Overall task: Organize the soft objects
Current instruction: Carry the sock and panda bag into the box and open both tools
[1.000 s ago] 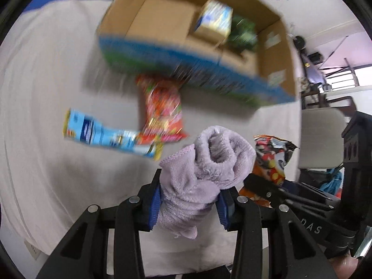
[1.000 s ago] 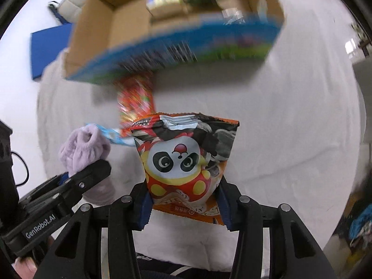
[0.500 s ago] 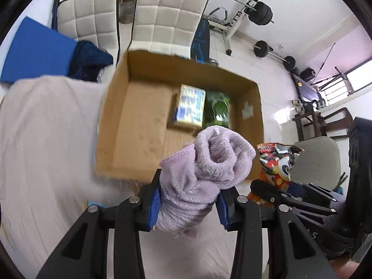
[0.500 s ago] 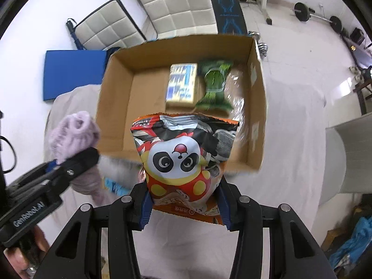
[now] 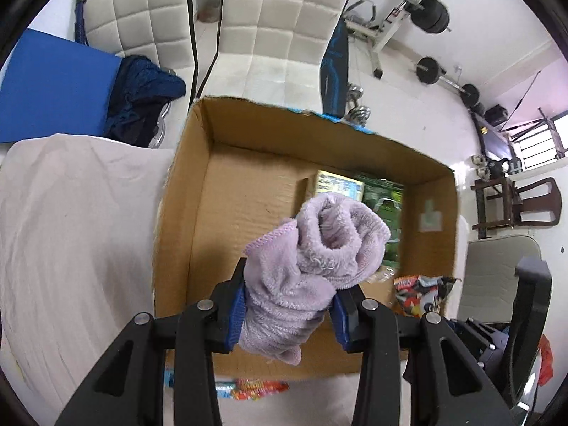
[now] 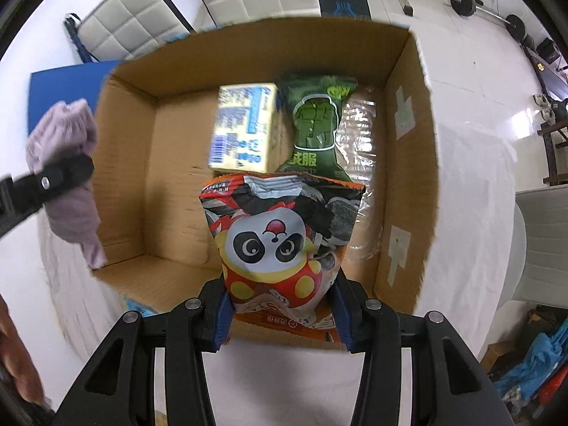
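2 claws hang over the open corrugated cardboard box (image 6: 408, 163). The left claw (image 5: 289, 314) pinches a rolled, fluffy lilac towel (image 5: 312, 266); the right claw (image 6: 280, 314) clamps a glossy, crinkled panda snack bag (image 6: 280, 241). Inside lie a boxy yellow-blue pack (image 6: 243, 131), a green pouch (image 6: 314, 124) and a clear wrapper (image 6: 358, 135).

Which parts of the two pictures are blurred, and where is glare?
Left wrist view: purple towel sharp, cardboard box slightly smeared. Right wrist view: yellow carton motion-blurred, panda snack bag sharp, glare on the clear plastic pack.
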A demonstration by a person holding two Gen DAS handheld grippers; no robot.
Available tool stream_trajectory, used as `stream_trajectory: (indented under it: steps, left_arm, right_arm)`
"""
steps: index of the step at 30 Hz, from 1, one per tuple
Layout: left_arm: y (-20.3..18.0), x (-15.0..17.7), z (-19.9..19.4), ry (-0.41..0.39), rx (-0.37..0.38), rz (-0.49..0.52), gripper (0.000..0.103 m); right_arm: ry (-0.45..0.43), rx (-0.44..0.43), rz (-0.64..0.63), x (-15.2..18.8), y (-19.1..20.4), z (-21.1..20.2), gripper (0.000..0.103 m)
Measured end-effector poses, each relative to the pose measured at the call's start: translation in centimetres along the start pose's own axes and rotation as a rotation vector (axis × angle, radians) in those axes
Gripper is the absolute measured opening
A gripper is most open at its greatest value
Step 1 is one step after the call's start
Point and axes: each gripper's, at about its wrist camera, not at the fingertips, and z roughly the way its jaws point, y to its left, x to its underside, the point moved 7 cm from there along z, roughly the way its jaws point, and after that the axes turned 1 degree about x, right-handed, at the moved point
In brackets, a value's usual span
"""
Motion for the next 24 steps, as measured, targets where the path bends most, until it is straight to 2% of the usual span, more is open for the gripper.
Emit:
stream_trajectory:
  steps: [8, 13, 16, 17, 18, 19, 20, 23, 24]
  left_arm:
    - [0.8, -2.6, 6.3, 0.117, -0.002, -0.025, 0.037]
    - [0.6, -4.1, 8.8, 0.153, -0.018, -0.012, 0.039]
    - [0.8, -4.6, 9.6, 0.173, -0.044, -0.009, 0.040]
    - [0.9, -4.6, 9.7, 0.181, -0.056, -0.006, 0.041]
    - [0.9, -4.6, 9.7, 0.187, -0.061, -0.003, 0.043]
    - [0.9, -4.6, 9.7, 0.187, -0.060, -0.001, 0.046]
    - [1.0, -4.7, 9.4, 0.179, -0.065, 0.003, 0.049]
    - [1.2, -5.0, 8.5, 0.153, -0.068, -0.001, 0.061]
    - [1.2, -5.1, 8.1, 0.141, -0.067, -0.001, 0.068]
  right_arm:
    - [0.081, 0.051, -0.008, -0.8, -0.8, 5.0, 0.049]
    - [0.113, 0.072, -0.018, -1.3, -0.8, 6.7, 0.050]
    - [0.120, 0.079, -0.012, -1.5, -0.9, 7.0, 0.053]
    - [0.121, 0.085, -0.013, -1.5, -0.8, 7.1, 0.061]
    - [0.119, 0.088, -0.015, -1.5, -0.8, 7.0, 0.068]
    - [0.113, 0.082, -0.017, -1.5, -0.7, 6.9, 0.078]
    - [0.107, 0.084, -0.016, -1.5, -0.7, 6.7, 0.081]
    - [0.091, 0.084, -0.018, -1.6, -0.4, 5.9, 0.081]
    - [0.085, 0.085, -0.013, -1.6, -0.6, 5.6, 0.081]
